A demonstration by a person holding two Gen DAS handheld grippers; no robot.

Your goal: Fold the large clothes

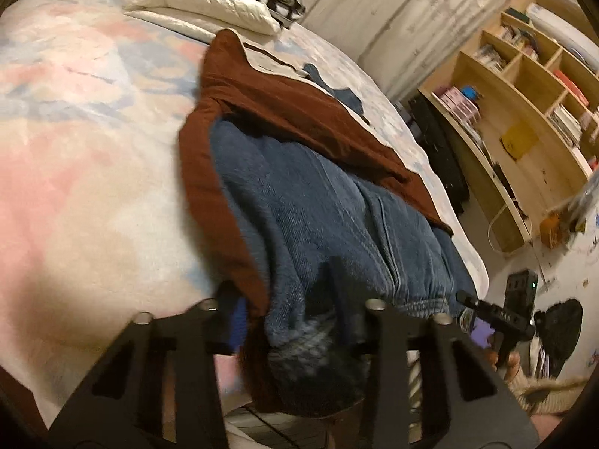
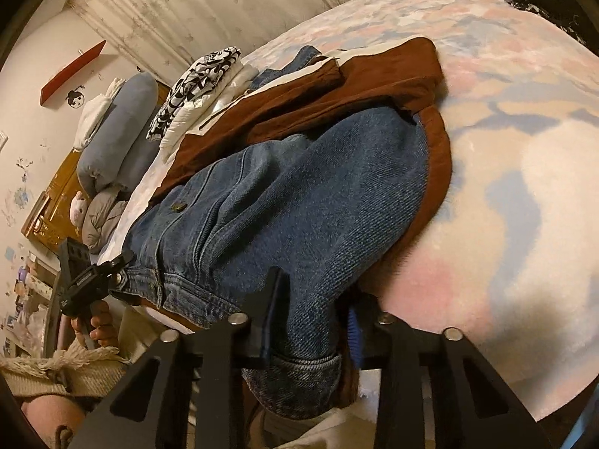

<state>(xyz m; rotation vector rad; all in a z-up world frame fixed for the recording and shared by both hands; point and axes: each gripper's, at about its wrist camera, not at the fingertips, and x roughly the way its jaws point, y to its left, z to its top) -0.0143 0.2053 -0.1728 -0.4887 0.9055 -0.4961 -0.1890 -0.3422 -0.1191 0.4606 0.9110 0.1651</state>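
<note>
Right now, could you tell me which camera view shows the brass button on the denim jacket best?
The right wrist view: the brass button sits clearly on the denim jacket near its stitched placket. The left wrist view shows the same jacket with seams and hem, but no button is discernible there.

Your right gripper (image 2: 312, 299) has its black jaws closed on the cuffed edge of the blue denim jacket (image 2: 284, 194), which hangs over the bed's edge. Under the denim lies a rust-brown garment with cream trim (image 2: 337, 86), spread on the pastel pink, blue and cream bedspread (image 2: 524, 149). At the left your other hand (image 2: 95, 323) holds the left gripper (image 2: 119, 266) against the jacket's hem. Beyond lie a black-and-white patterned cloth (image 2: 194, 78) and a grey-blue bolster pillow (image 2: 119, 127).
</note>
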